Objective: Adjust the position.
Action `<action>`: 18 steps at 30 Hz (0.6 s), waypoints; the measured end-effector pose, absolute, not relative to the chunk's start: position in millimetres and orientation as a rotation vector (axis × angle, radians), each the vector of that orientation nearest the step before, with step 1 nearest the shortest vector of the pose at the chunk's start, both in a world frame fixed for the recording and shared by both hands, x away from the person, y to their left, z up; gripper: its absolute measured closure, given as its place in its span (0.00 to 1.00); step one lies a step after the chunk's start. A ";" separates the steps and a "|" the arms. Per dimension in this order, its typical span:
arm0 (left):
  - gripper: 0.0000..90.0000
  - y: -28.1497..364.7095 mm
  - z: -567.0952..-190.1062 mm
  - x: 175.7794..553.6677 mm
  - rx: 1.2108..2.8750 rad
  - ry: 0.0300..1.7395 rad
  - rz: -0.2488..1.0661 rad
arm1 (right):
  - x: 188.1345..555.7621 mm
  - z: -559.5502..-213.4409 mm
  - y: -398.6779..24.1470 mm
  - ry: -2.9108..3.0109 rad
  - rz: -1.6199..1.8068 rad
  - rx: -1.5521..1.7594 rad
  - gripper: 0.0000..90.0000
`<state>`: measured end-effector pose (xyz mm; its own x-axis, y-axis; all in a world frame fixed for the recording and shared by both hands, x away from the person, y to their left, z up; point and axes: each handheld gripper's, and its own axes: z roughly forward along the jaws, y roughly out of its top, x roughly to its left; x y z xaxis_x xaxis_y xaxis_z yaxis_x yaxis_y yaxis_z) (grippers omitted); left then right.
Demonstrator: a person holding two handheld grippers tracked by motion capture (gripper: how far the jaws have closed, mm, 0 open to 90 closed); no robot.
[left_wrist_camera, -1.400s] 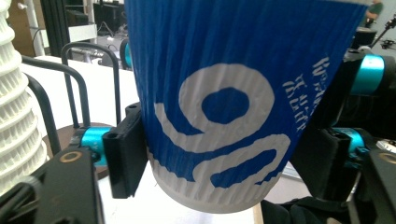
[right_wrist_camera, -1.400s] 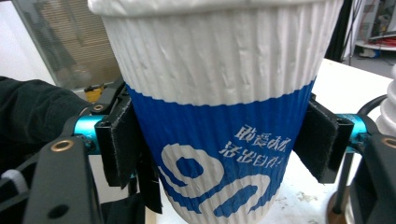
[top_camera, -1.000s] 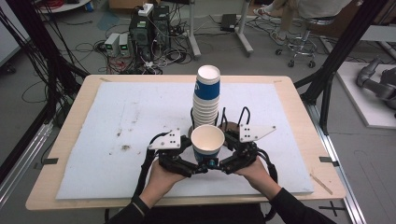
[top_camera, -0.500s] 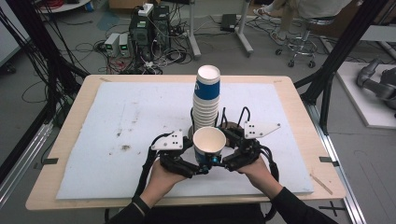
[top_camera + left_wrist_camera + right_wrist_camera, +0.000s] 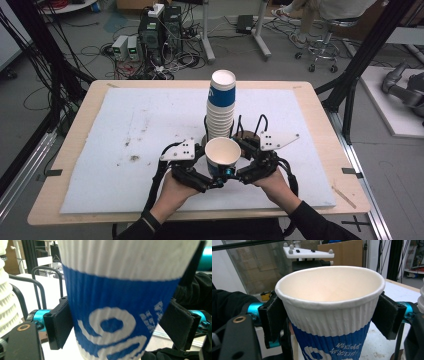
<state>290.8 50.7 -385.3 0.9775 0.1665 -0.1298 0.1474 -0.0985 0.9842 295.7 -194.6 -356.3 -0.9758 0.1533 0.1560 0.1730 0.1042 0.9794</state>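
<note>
1. The left gripper (image 5: pixel 214 176) is reaching in from the left at the near edge of the white mat (image 5: pixel 110 150), its jaws having just been opening with the paper cup (image 5: pixel 223 156) between them. In the left gripper view the pads are lying against the cup's lower blue band on both sides; whether they are pressing or only touching I cannot tell.
2. The paper cup (image 5: pixel 117 302) is sitting upright between the two grippers, near the front middle of the mat, its open mouth facing up. Its wall is ribbed, white at the top and blue with white print below.
3. The stack of cups (image 5: pixel 221 107) is standing upright just behind the held cup, rising well above it.
4. The right gripper (image 5: pixel 239 172) is coming in from the right, its jaws having just been closing. In the right gripper view its pads are pressing on the paper cup (image 5: pixel 329 312) just under the rim, one on each side, gripping it.
</note>
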 end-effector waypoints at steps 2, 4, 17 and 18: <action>0.20 51.7 -384.8 291.3 1.664 0.240 0.008 | 295.4 -356.8 -193.8 -2.329 -2.061 -0.340 0.24; 0.20 52.3 -384.2 291.6 1.659 0.245 0.010 | 295.4 -357.4 -193.4 -2.324 -2.055 -0.340 0.24; 0.26 53.1 -384.2 291.9 1.665 0.237 0.001 | 294.4 -359.5 -191.1 -2.326 -2.053 -0.343 0.24; 0.26 53.0 -384.2 291.9 1.666 0.237 0.001 | 294.6 -359.5 -191.2 -2.328 -2.052 -0.343 0.24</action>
